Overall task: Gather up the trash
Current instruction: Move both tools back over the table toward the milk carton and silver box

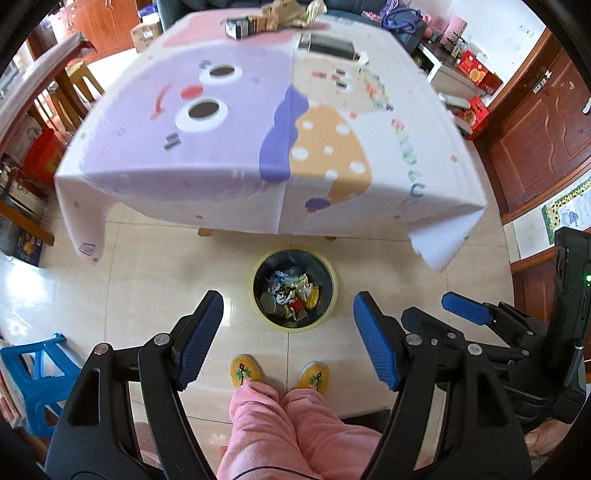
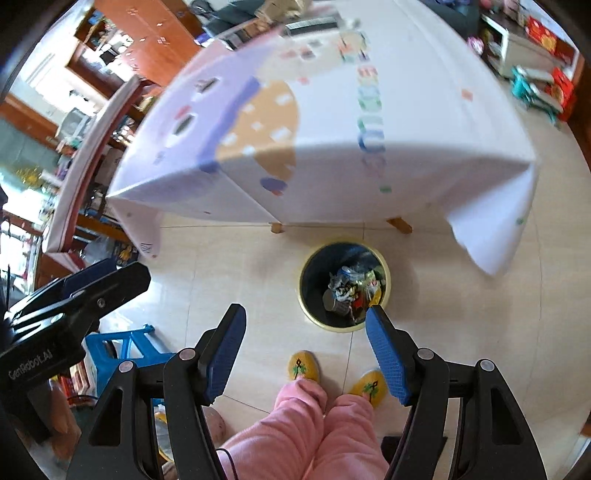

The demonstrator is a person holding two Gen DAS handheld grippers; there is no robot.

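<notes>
A yellow-rimmed trash bin stands on the tiled floor just before a cloth-draped table, framed between the wide-open, empty fingers of the left gripper. The right gripper, equally spread and empty, has the bin beside its right finger. Wrappers fill the bin; items at the table's far edge are blurred.

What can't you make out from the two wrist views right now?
- Items at the table's far edge: motion blur in both views, so I can't tell trash from keepers.
- Trash bin: individual pieces are too small; the right gripper's finger covers its rim in the right view.
- Floor under the table: hidden by the tablecloth.
</notes>
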